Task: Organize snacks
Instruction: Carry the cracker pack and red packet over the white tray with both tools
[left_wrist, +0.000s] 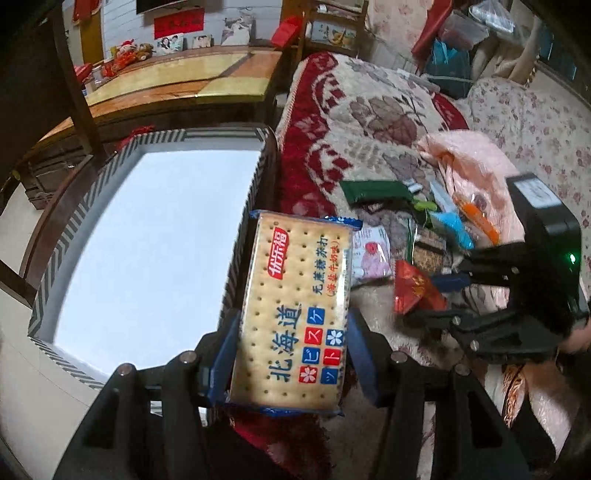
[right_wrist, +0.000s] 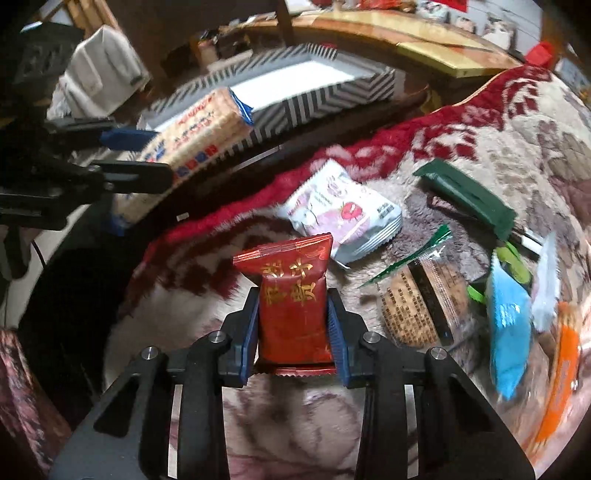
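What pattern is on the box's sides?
Grey-and-white zigzag stripes on the box, clearest in the right wrist view.

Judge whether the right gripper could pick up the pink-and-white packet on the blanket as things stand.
Probably not yet: the right gripper is shut on the red packet, so its fingers are occupied. The pink-and-white packet lies uncovered just ahead, so the path looks free.

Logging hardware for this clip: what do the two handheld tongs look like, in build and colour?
Both match. The left tongs and right tongs have matte black plastic linkage arms with round silver pivot pins, ending in blue ribbed finger pads. Seen from the left wrist view, the right unit carries a boxy black housing with a white label and a lit green indicator light. No cables or sleeves clearly visible.
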